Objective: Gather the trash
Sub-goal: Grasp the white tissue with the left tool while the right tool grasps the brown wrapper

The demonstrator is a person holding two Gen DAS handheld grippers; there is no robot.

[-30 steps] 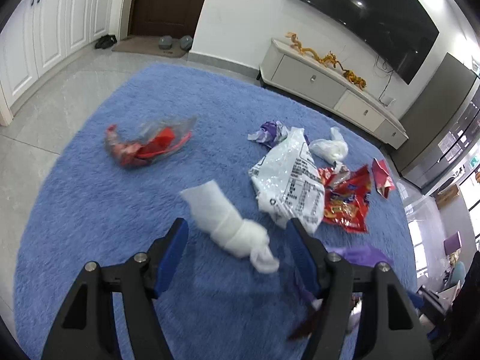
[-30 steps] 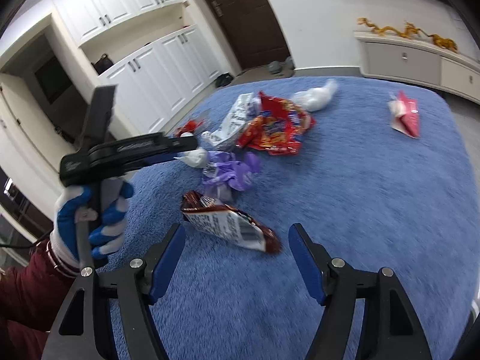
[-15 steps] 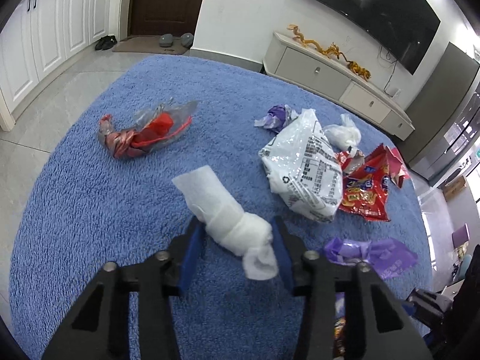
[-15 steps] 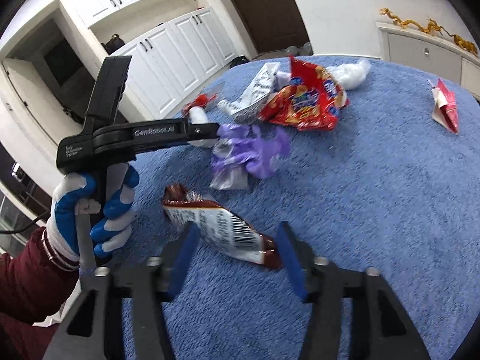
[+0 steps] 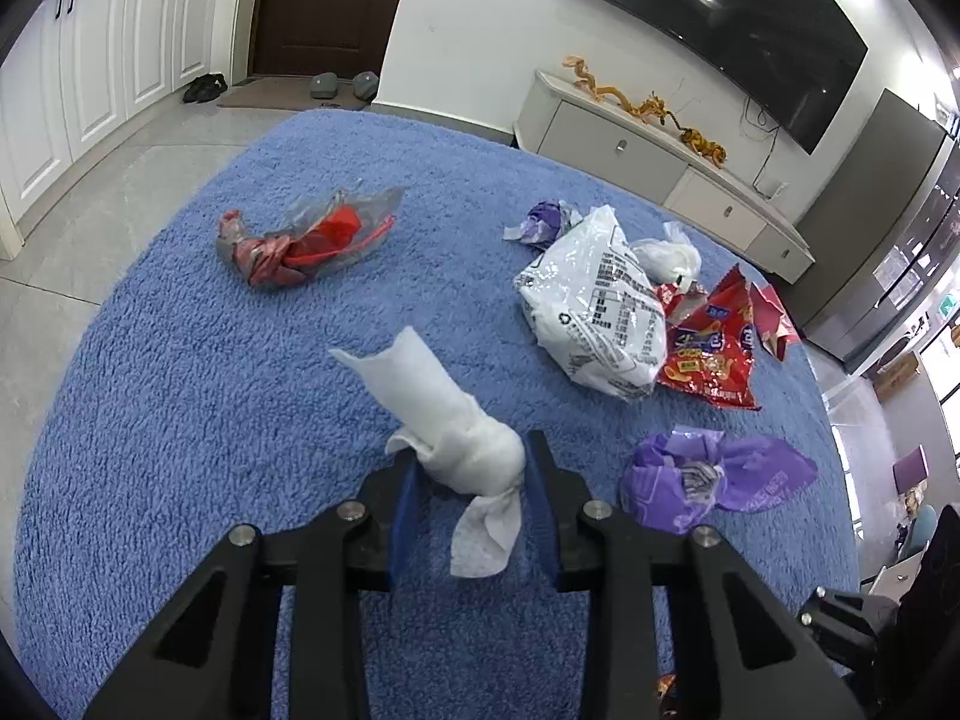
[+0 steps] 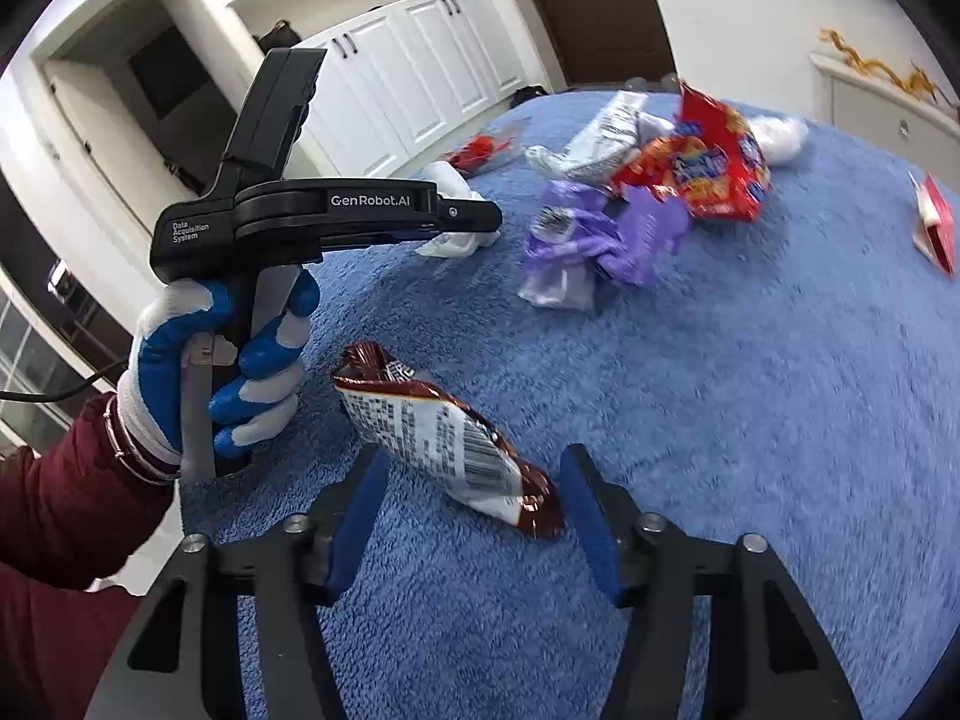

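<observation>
Blue shaggy rug [image 5: 180,396] spreads over pale grey floor tiles [image 5: 78,222]. White panelled cabinets [image 5: 90,78] line the wall beside a dark brown door [image 5: 324,6]. A black TV [image 5: 720,18] hangs above a low white console [image 5: 648,150].

blue shag rug [image 5: 180,396] on pale tile floor [image 5: 78,204]. lying on the rug: red-and-clear plastic wrapper [image 5: 300,240] far left, white printed bag [image 5: 600,312] overlapping a red snack bag [image 5: 714,354], small white plastic bag [image 5: 669,255] and a purple scrap [image 5: 540,222] behind them, crumpled purple bag [image 5: 714,480] nearer. brown snack packet [image 6: 444,438] lies apart from the pile, red carton piece [image 6: 933,222] far right. white tissue wad [image 5: 456,426] (can't tell if it's touching the rug).
</observation>
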